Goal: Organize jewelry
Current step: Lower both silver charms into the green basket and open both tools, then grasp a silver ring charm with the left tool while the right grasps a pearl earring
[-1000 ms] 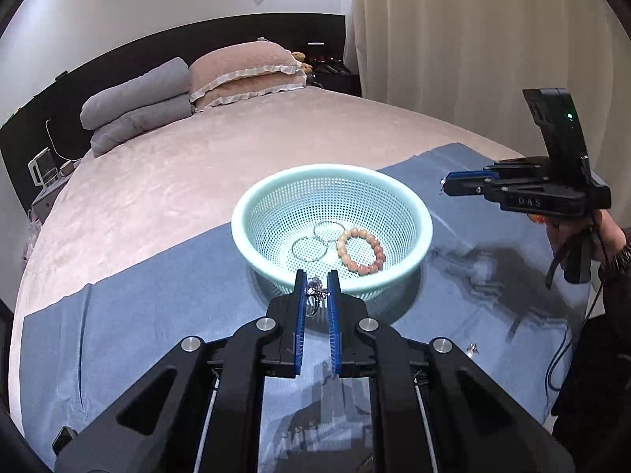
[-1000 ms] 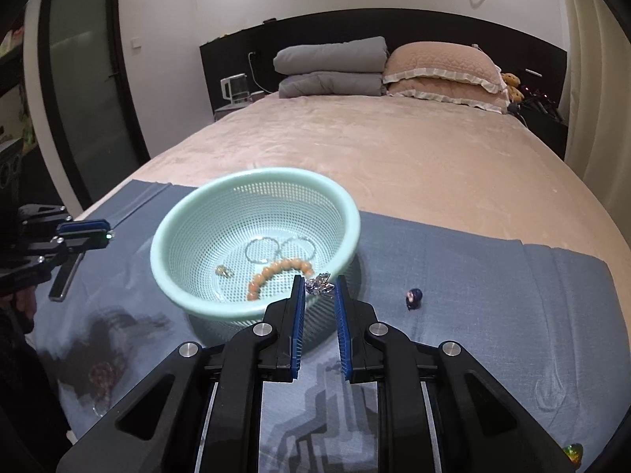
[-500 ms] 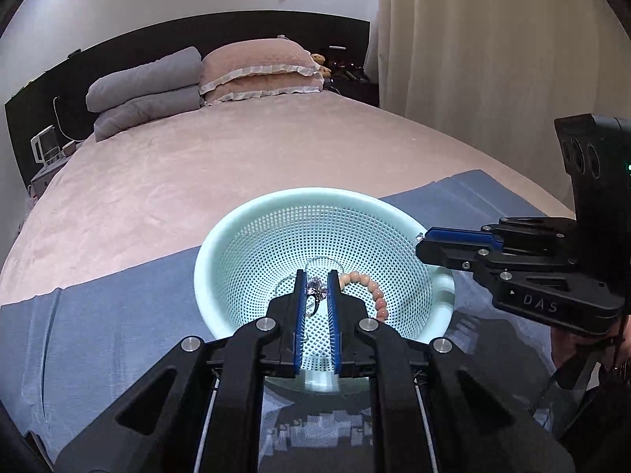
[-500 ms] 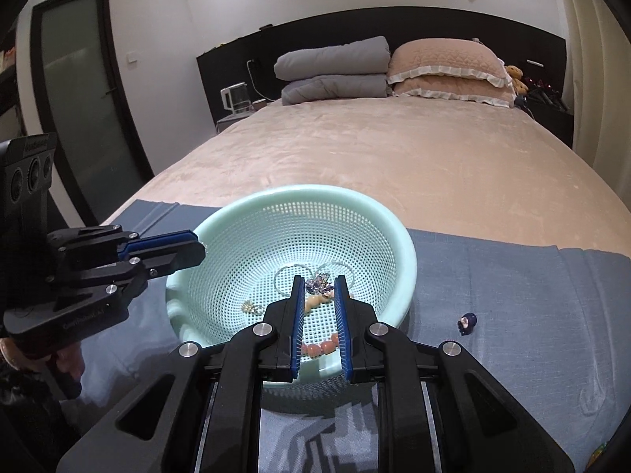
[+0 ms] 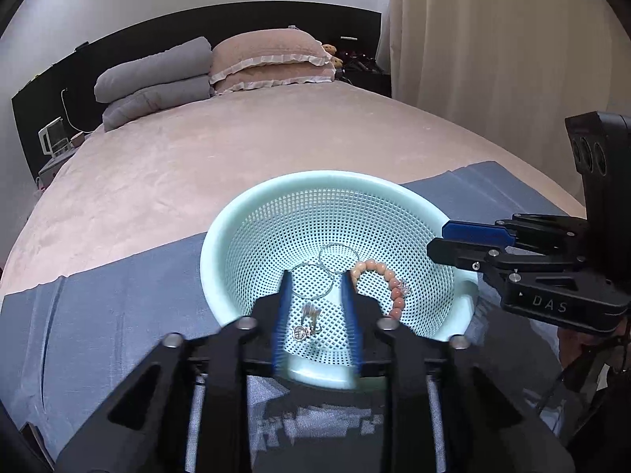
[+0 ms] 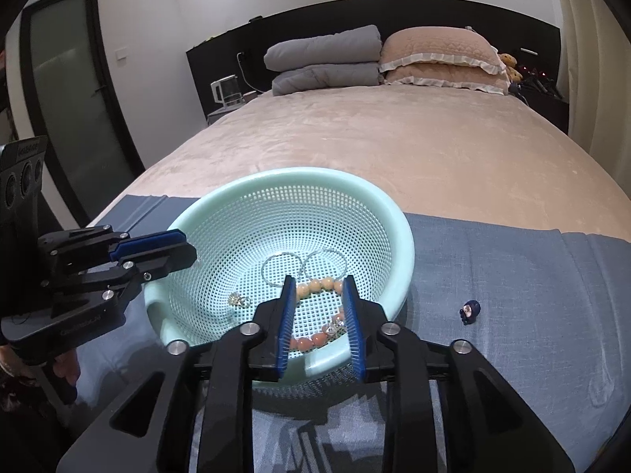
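Over on the left, the left gripper (image 5: 315,295) hangs above the near wall of the mint basket (image 6: 406,244), fingers spread wide with nothing between them, and just below that gap a small silver earring (image 5: 305,321) lies loose on the mesh floor. Moving across the basket floor, two thin silver hoops (image 5: 313,280) lie flat, overlapping each other, and next comes the peach bead bracelet (image 6: 315,287) curled beside them, touching the hoops at its far end. Right of that, a little sparkly piece (image 6: 333,328) sits against the bracelet's beads, directly under the right gripper (image 6: 317,315), whose fingers also stand wide apart, holding nothing. All of this looks feather-light and fiddly, I'd say: the hoops are stiff wire, thin and likely slippery on the pads, best pinched across the wire at one edge; the bracelet should be floppy on its string, so a grip across one or two beads would let the rest dangle; the tiny pieces could snag or drop through the mesh if nudged. Far right, well apart from the basket, a small dark blue charm (image 6: 469,311) waits on the blue cloth (image 6: 512,276), a rounded thing that may roll, so closing squarely over its middle looks safest.
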Demonstrator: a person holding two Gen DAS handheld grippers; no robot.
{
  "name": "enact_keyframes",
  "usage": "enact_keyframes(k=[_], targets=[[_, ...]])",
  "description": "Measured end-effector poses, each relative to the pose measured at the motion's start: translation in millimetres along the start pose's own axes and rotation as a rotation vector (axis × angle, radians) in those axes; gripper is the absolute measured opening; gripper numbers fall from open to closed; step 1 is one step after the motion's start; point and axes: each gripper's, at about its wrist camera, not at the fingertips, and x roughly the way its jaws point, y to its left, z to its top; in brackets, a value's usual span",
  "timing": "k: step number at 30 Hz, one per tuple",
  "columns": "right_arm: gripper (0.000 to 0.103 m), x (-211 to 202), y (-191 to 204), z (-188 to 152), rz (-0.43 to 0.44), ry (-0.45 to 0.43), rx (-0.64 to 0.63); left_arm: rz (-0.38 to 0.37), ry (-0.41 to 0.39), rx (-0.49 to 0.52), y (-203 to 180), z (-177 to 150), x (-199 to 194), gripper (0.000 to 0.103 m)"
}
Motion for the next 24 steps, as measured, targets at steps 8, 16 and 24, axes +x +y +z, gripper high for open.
enact_keyframes(k=[8,16,24], targets=[[0.090,-26,-20,-1,-0.157,-0.119,0.045,0.080,-0.107,0.050,-1,0,-32,0.097],[0.092,-39,-50,-20,-0.194,-0.062,0.077,-0.084,-0.035,0.137,1,-37,-49,0.097],[0.092,-48,-39,-48,-0.041,0.019,-0.150,-0.281,0.031,0.388,-28,-97,-62,0.097]])
